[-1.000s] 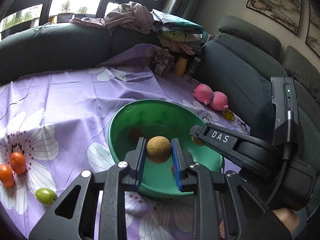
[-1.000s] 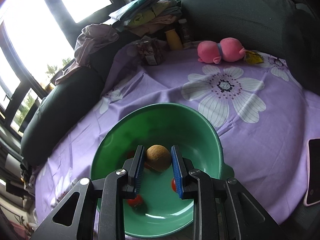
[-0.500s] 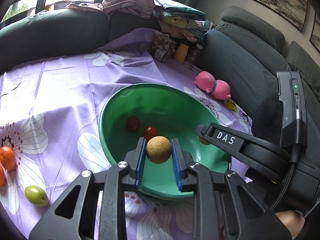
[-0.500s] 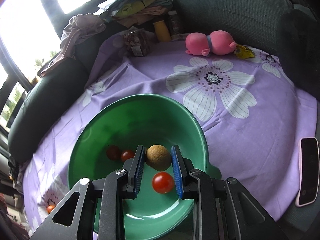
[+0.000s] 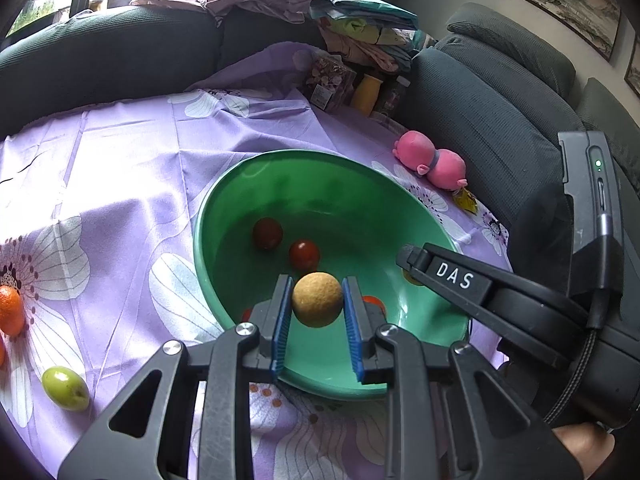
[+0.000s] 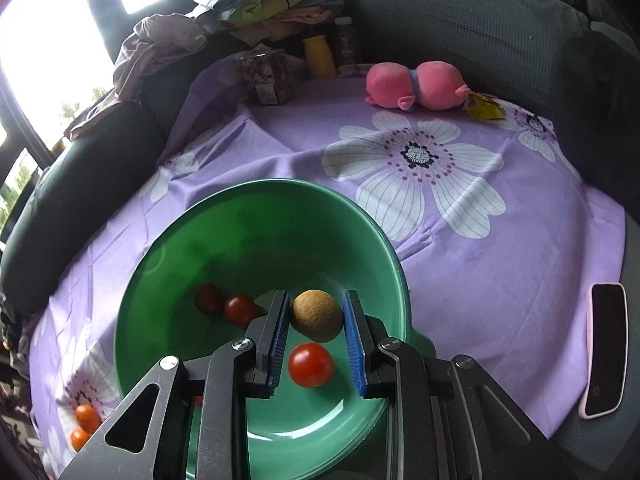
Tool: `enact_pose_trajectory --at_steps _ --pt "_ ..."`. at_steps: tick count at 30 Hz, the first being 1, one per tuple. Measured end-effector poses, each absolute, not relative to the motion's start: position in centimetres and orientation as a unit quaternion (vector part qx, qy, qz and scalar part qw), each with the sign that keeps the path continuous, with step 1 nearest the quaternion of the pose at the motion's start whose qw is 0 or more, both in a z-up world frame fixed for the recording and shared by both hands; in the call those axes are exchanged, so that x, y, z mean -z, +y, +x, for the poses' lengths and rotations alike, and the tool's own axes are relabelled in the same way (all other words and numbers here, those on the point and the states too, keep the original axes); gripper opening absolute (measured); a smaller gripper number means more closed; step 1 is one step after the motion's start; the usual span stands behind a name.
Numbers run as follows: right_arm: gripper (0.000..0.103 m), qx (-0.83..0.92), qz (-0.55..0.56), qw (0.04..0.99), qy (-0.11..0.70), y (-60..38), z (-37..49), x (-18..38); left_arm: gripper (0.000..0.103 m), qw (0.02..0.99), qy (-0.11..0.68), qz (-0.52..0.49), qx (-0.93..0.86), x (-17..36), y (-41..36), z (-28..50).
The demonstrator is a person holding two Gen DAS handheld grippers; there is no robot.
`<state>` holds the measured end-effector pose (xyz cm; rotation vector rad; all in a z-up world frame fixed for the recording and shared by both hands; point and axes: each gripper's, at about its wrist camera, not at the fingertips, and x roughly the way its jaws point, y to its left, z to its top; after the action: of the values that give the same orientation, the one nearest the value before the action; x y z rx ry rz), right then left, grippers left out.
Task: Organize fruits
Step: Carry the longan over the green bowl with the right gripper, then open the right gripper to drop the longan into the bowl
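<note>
Left gripper (image 5: pixel 317 308) clamps 1 brown ball (image 5: pixel 317 299) above the bowl (image 5: pixel 280 168). Right gripper (image 6: pixel 316 328) clamps another ball (image 6: pixel 316 315) over 3 tomatoes (image 6: pixel 311 365).

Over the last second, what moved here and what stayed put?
Both views tipped further down over the green plastic bowl, uncovering red cherry tomatoes inside. Nothing was taken or released: left gripper and right gripper each still clamp a round tan fruit.

"DAS" in white on the right tool's (image 5: pixel 404 258) black finger.
</note>
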<state>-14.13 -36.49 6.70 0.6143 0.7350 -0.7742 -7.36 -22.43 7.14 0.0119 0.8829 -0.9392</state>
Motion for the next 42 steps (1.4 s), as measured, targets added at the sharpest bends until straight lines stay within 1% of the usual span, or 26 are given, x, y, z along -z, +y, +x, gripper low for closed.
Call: enact_pose_trajectory --at_steps 18,24,27,29,33,35,36,37,38,39,42 --pt "0.027 0.367 0.279 0.815 0.350 -36.3 -13.9 -6.8 0.025 0.799 0.417 0.006 0.433 -6.9 -22.5 -7.2" --pt "0.027 0.366 0.280 0.816 0.350 -36.3 -13.9 -6.8 0.029 0.798 0.418 0.006 0.434 -6.8 -22.5 -7.2" --pt "0.027 0.364 0.279 0.817 0.349 -36.3 -13.9 -6.8 0.038 0.802 0.411 0.007 0.433 -7.1 -22.3 -7.5" --pt "0.027 0.365 0.277 0.818 0.347 -36.3 -13.9 -6.9 0.046 0.806 0.405 0.004 0.432 -7.6 -21.9 -7.6" --pt "0.027 0.366 0.257 0.828 0.339 -35.8 -13.8 -7.5 0.054 0.815 0.391 -0.001 0.427 -8.9 -20.3 -7.5" --pt "0.027 0.352 0.253 0.839 0.328 -35.4 -13.7 -8.0 0.063 0.825 0.384 -0.007 0.415 -9.5 -18.9 -7.3" --pt "0.030 0.343 0.253 0.846 0.322 -35.1 -13.7 -8.3 0.065 0.828 0.383 -0.015 0.409 -9.9 -18.0 -7.0" --pt "0.037 0.333 0.253 0.852 0.316 -34.9 -13.7 -8.6 0.069 0.832 0.383 -0.023 0.402 -10.2 -17.0 -6.7" --pt "0.040 0.324 0.253 0.857 0.310 -34.6 -13.6 -8.9 0.073 0.836 0.384 -0.031 0.392 -10.5 -16.0 -6.3" --pt "0.043 0.315 0.253 0.862 0.305 -34.3 -13.6 -9.2 0.074 0.840 0.387 -0.038 0.378 -10.8 -14.9 -5.9" --pt "0.044 0.291 0.246 0.876 0.295 -33.1 -13.2 -9.9 0.074 0.856 0.394 -0.060 0.328 -11.6 -11.3 -4.6"
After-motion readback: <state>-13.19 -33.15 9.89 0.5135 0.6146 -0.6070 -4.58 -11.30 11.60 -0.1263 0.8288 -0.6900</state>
